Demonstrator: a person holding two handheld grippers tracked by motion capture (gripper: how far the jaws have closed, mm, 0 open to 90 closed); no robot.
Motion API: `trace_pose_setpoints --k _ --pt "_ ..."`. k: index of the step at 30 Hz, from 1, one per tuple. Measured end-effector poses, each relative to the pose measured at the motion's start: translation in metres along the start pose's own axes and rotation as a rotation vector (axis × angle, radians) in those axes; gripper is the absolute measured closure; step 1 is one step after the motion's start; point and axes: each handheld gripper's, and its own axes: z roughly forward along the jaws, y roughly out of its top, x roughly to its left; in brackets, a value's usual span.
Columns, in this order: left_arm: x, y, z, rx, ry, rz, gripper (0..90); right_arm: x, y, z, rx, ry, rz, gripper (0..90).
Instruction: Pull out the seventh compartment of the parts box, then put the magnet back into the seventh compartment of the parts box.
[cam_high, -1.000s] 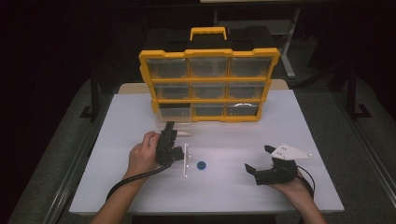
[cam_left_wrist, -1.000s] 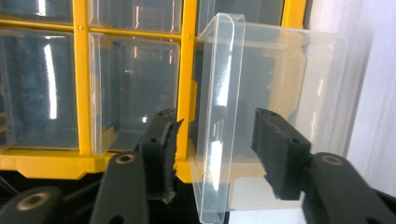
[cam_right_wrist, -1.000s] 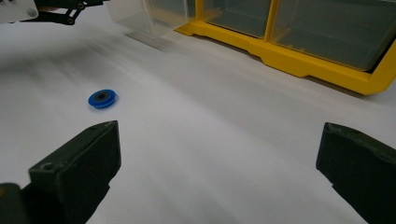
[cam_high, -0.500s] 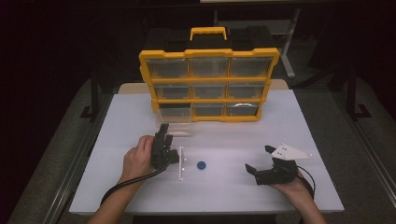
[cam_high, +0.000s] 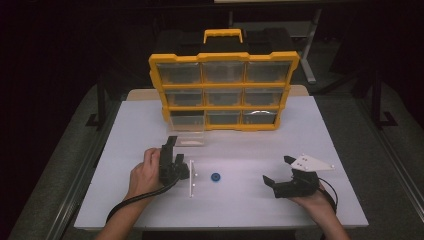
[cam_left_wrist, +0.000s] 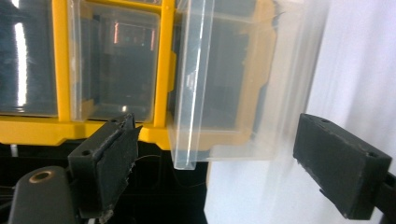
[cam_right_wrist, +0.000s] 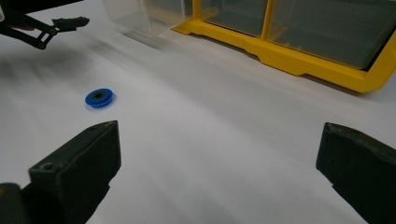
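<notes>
A yellow organiser (cam_high: 224, 89) with clear drawers stands upright at the back of the white table (cam_high: 300, 130). Its bottom-left clear drawer (cam_high: 187, 136) is pulled out onto the table. My left gripper (cam_high: 176, 153) sits just in front of that drawer, open and holding nothing. In the left gripper view the drawer (cam_left_wrist: 219, 84) stands ahead of the open left gripper (cam_left_wrist: 215, 172). A small blue disc (cam_high: 215, 177) lies mid-table, beside a thin white strip (cam_high: 191, 179). My right gripper (cam_high: 276, 170) rests at the near right, open and empty. The right gripper view shows the disc (cam_right_wrist: 99, 98) ahead to the left.
The organiser's black back and yellow handle (cam_high: 223, 35) rise behind it. The table's near edge (cam_high: 220, 226) runs just below both hands. Dark floor and table frames surround the table. The organiser's lower rail (cam_right_wrist: 299, 63) crosses the right gripper view.
My left gripper has drawn back from the drawer toward the near edge and slightly left. The drawer stays pulled out. The right gripper has not moved.
</notes>
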Motion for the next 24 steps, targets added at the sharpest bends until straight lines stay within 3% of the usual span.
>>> trace_pose_setpoints --k 6,10,12,24 --pt "0.0006 -0.0005 -0.0022 0.003 0.009 0.005 6.8 -0.0001 0.0001 0.0001 -0.001 0.002 -0.003 0.0" --pt "0.0016 -0.0011 -0.003 0.011 0.011 -0.013 2.5 0.0007 0.0001 0.0002 0.001 0.001 -0.003 0.0" --pt "0.0009 -0.002 -0.0021 -0.008 0.014 -0.045 1.6 0.0006 0.0003 0.0003 0.0 0.001 -0.001 0.0" --pt "-0.0004 -0.002 -0.0037 -0.018 0.018 -0.079 0.0 0.0008 0.0 -0.0005 0.001 -0.002 -0.004 0.0"
